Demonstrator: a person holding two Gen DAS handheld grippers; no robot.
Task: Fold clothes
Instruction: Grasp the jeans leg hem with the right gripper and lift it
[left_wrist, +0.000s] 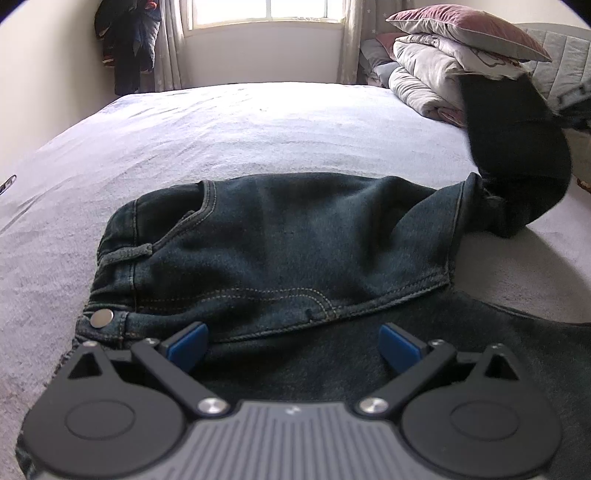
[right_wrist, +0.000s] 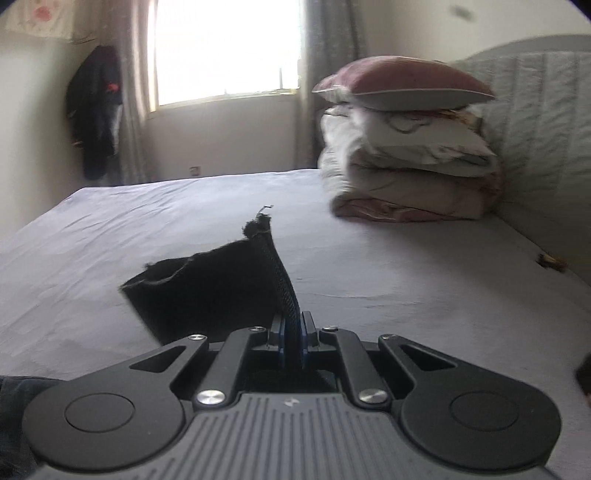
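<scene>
Left wrist view is showing the left tool with its blue pads spread wide and gripping nothing, hovering low over the waistband end of the dark jeans, which are lying on the bed with the metal button just beside the left pad. Right wrist view is showing the right tool closed tight on the frayed hem of one leg, the fabric standing up between its pads and draping away to the left; in the left wrist view that same leg is rising in an arc at the right edge of the garment. The step in hand appears to be carrying the leg end over toward the waistband to fold the jeans in half. To do it well, the right tool is best kept firmly closed, since only a narrow edge of hem is pinched and a slip looks possible. The leg should be travelling high enough to clear the denim beneath without dragging it. The left tool is well placed for pressing the waistband area down as an anchor while the fold is coming over. The hem should be laid level with the waistband edge before release. The stacked bedding and the pillow on top of it are sitting well apart and are not obstructing the path.
</scene>
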